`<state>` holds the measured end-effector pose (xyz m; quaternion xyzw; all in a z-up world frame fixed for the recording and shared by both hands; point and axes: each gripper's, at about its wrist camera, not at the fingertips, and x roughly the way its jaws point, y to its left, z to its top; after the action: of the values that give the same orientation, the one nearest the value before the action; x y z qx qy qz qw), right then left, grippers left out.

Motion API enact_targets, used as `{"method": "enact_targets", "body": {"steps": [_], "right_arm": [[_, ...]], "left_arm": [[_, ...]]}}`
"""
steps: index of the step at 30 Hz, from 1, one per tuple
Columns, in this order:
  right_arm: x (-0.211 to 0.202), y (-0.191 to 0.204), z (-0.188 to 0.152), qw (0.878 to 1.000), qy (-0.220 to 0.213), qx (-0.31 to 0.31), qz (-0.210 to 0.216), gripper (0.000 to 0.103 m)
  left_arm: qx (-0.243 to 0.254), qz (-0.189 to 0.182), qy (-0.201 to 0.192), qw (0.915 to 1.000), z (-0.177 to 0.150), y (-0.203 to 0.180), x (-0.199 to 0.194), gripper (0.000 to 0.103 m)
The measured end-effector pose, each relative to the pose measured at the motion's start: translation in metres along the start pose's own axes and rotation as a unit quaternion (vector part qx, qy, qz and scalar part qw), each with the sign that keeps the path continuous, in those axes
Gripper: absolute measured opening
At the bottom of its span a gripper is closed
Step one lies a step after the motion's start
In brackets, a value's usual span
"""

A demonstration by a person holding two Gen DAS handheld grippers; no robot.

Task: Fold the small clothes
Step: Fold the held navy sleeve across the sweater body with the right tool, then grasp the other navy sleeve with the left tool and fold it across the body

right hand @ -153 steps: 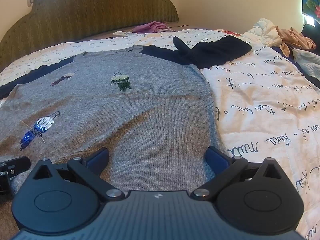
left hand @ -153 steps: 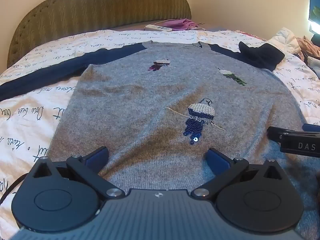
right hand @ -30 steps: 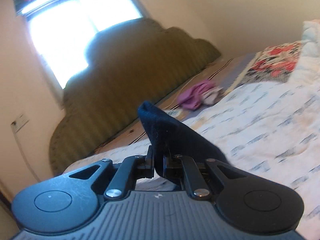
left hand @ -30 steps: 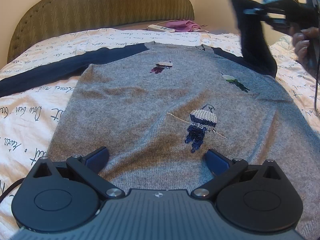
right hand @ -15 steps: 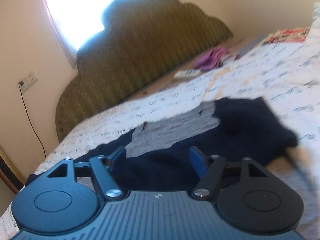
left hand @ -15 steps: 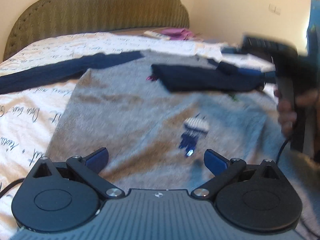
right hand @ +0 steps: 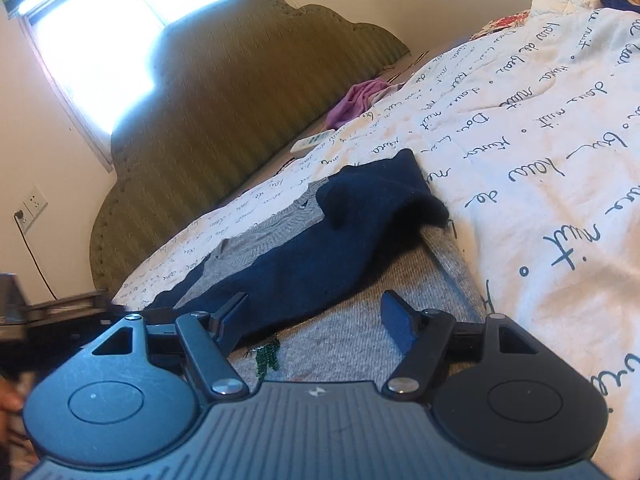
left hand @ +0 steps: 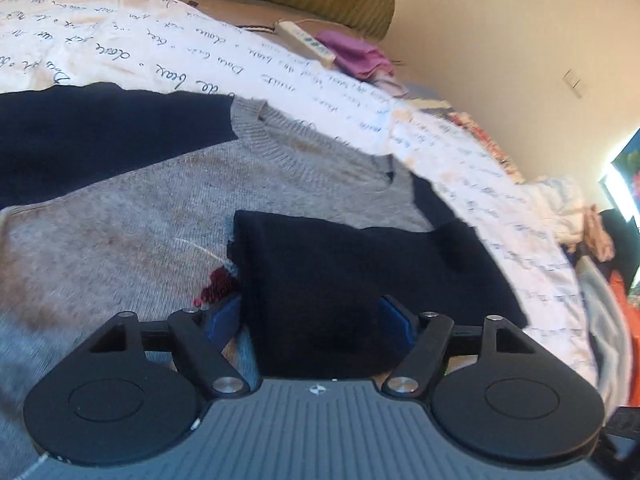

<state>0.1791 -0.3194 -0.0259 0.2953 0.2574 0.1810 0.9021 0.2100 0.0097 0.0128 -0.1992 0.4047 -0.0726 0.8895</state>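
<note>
Navy sleeve [left hand: 360, 272] lies between the downward-tilted left claw's [left hand: 312, 316] narrowing, unclamped jaws.

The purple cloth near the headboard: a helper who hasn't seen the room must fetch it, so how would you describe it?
Start at the green padded headboard, then look along the strip of bed just below it, beyond the script-printed quilt. The purple cloth lies crumpled there, just beside a white remote control. It is the only purple item, unlike the flat grey and navy sweater spread nearer.
</note>
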Motion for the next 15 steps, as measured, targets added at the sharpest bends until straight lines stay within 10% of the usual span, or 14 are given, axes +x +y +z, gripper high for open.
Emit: {"method": "enact_targets", "body": {"steps": [2, 3, 4, 15], "right_arm": [[0.001, -0.002, 0.000, 1.000, 0.000, 0.008, 0.004, 0.072], [0.001, -0.004, 0.000, 1.000, 0.000, 0.013, 0.007, 0.072], [0.001, -0.005, 0.000, 1.000, 0.000, 0.016, 0.009, 0.072], [0.000, -0.005, -0.001, 1.000, 0.000, 0.020, 0.012, 0.073]], "left_arm": [[0.030, 0.017, -0.012, 0.9993, 0.001, -0.010, 0.007, 0.053], [0.050, 0.023, -0.008, 0.9985, 0.003, -0.014, 0.011, 0.020], [0.062, 0.027, -0.001, 0.9977, 0.005, -0.016, 0.015, 0.008], [0.105, 0.110, -0.049, 0.9871, 0.055, 0.000, -0.018, 0.007]]}}
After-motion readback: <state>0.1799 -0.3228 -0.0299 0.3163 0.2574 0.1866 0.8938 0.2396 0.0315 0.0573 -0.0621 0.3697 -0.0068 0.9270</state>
